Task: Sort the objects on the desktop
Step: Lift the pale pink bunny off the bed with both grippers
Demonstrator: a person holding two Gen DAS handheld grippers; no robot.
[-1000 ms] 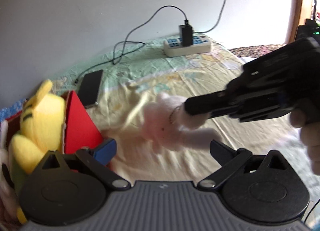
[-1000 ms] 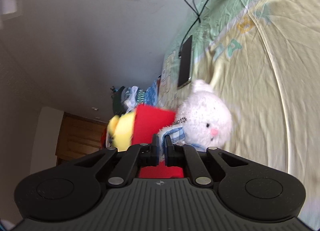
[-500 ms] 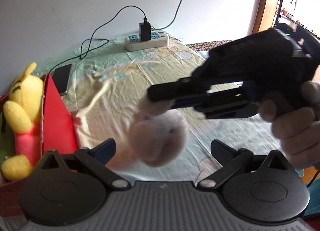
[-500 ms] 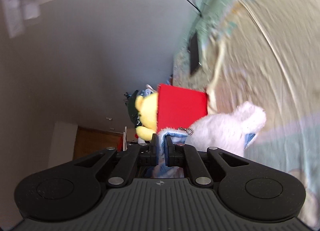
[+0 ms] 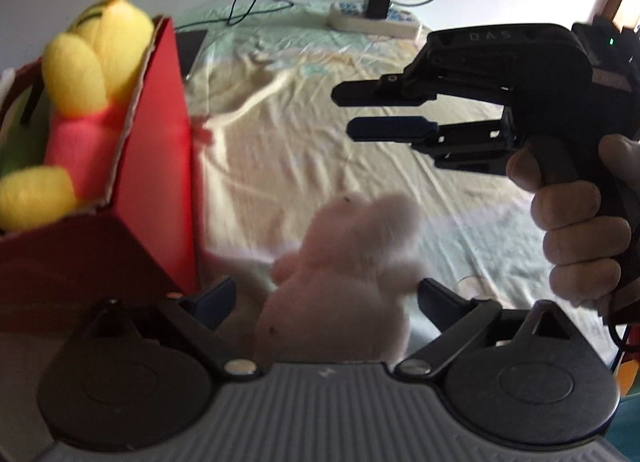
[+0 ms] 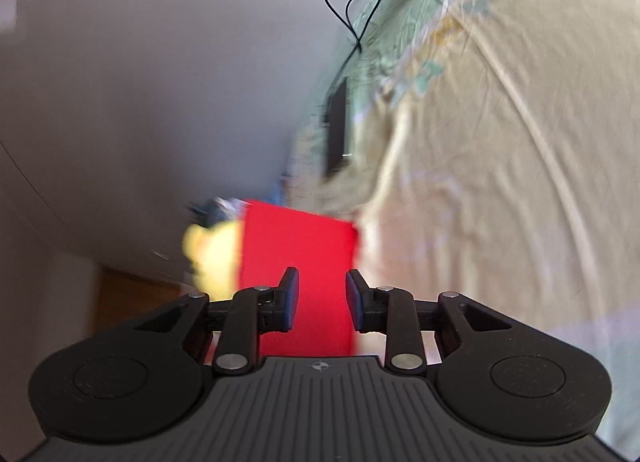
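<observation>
A white plush bunny (image 5: 340,278), blurred, sits low between the wide-apart fingers of my left gripper (image 5: 326,298), which is open; I cannot tell whether the fingers touch it. My right gripper (image 5: 342,111), held in a hand, hovers above and to the right of the bunny, open with nothing in it. In the right wrist view the right gripper (image 6: 322,298) shows bare pads in front of the red box (image 6: 300,262). The red box (image 5: 160,141) stands at the left and holds a yellow plush (image 5: 80,73), also seen blurred from the right wrist as the yellow plush (image 6: 212,250).
A pale bedsheet (image 5: 320,121) covers the surface. A black phone (image 5: 192,45) lies behind the box, and a white power strip (image 5: 372,21) with a black charger and cables sits at the back by the wall. The phone (image 6: 338,121) shows in the right wrist view too.
My right gripper has opened and let go of the white bunny, which now sits lower, between the left gripper's fingers. The red box is closer to the left gripper.
</observation>
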